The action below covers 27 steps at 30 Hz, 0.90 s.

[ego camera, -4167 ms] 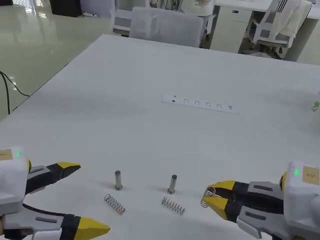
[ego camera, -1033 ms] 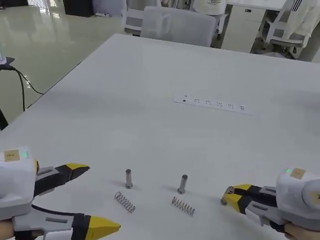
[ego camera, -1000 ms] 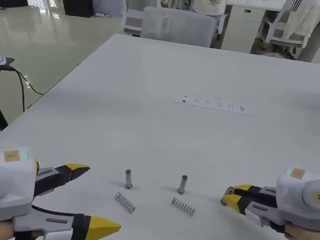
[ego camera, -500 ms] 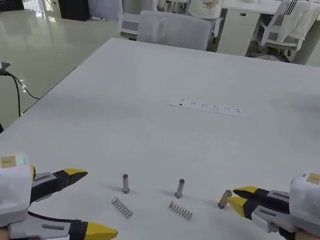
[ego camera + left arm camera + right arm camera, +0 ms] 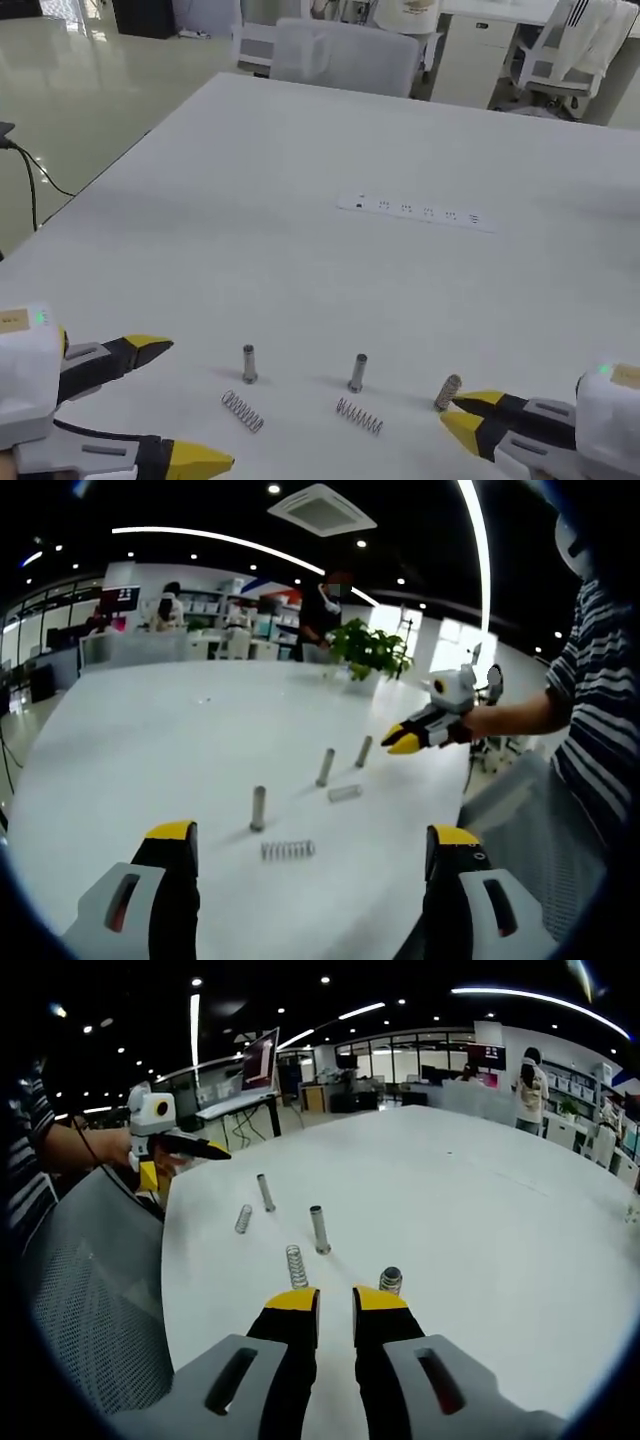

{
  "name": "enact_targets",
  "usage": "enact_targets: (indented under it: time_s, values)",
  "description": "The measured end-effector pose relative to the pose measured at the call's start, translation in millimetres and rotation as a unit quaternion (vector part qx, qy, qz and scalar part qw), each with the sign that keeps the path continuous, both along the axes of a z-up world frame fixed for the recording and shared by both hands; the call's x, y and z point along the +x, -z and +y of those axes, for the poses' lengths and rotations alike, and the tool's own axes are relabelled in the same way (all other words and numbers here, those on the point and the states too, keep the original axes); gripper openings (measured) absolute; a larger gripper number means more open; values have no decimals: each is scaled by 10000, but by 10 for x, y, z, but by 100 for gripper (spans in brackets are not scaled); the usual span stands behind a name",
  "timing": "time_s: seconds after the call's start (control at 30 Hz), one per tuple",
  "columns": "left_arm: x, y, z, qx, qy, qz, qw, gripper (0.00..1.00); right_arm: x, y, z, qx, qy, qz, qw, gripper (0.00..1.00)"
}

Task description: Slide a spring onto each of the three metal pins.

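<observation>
Gaping left claw (image 5: 190,404) empty; right claw (image 5: 462,410) narrowly parted beside spring-covered pin (image 5: 449,392).

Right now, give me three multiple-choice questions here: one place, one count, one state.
1. The pin wearing a spring stands: A nearest the right tongs; B mid-row; C at the left end.
2. Loose springs on the table: A one; B two; C three.
3. The left tongs are: A shut on a spring; B shut on a pin; C wide open.
Answers: 1 A, it stands by those tips. 2 B, one lies before each bare pin. 3 C, jaws far apart.
</observation>
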<state>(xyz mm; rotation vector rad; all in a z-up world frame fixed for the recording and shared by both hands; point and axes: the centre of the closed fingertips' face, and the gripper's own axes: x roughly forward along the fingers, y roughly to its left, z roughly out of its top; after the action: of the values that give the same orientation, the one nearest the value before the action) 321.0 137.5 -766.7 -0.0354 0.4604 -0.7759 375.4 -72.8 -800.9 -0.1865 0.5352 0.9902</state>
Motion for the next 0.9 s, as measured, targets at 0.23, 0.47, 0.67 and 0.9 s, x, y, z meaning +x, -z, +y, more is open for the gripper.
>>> enact_targets:
  time_s: [0.23,0.47,0.67,0.9]
  values:
    - [-25,14,14,-2,-21,31,10000,91,-68,4,157,-12,-191,-14,9998,11]
    - [-46,19,28,1,-48,45,10000,91,-149,73,322,-40,-377,27,9993,11]
    - [-57,23,29,-8,-58,51,10000,90,-195,99,456,-73,-543,7,9985,11]
    - [-66,29,20,-11,-58,65,10000,90,-191,174,576,-219,-694,-61,9973,10]
